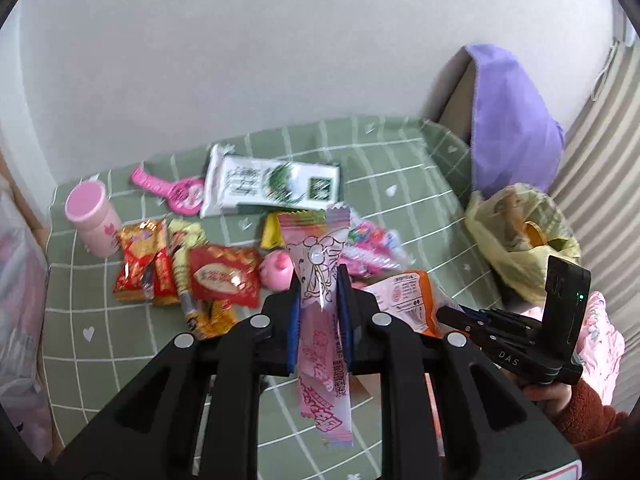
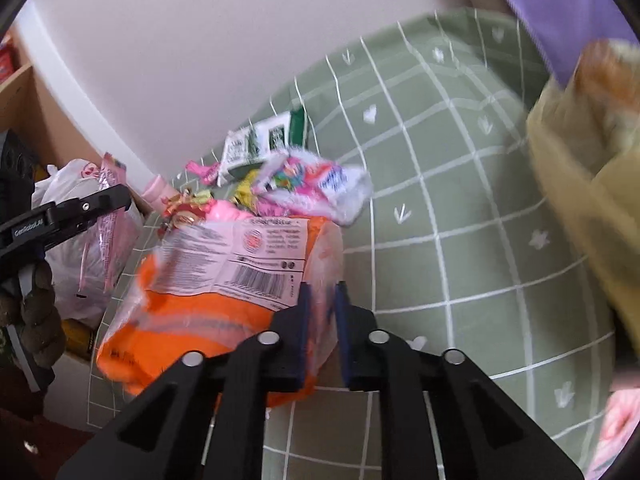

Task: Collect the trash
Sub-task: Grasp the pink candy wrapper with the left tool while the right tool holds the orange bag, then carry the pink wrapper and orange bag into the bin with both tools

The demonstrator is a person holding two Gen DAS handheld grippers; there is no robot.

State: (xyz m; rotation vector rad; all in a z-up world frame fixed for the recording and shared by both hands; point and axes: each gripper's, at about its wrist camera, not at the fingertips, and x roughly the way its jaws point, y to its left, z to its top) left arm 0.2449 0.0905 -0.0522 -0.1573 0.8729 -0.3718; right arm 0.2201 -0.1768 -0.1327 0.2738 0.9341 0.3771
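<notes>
With the left tool pinched on a pink wrapper and the right tool clamped on an orange packet, both lifted above the green checked worktop, carry each steadily to the yellow bag at right before letting go.

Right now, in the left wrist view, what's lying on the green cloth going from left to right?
Pink bottle → red snack packets → red wrapper → pink ball → pink wrapper held in the left gripper → orange bag → yellow plastic bag.
</notes>
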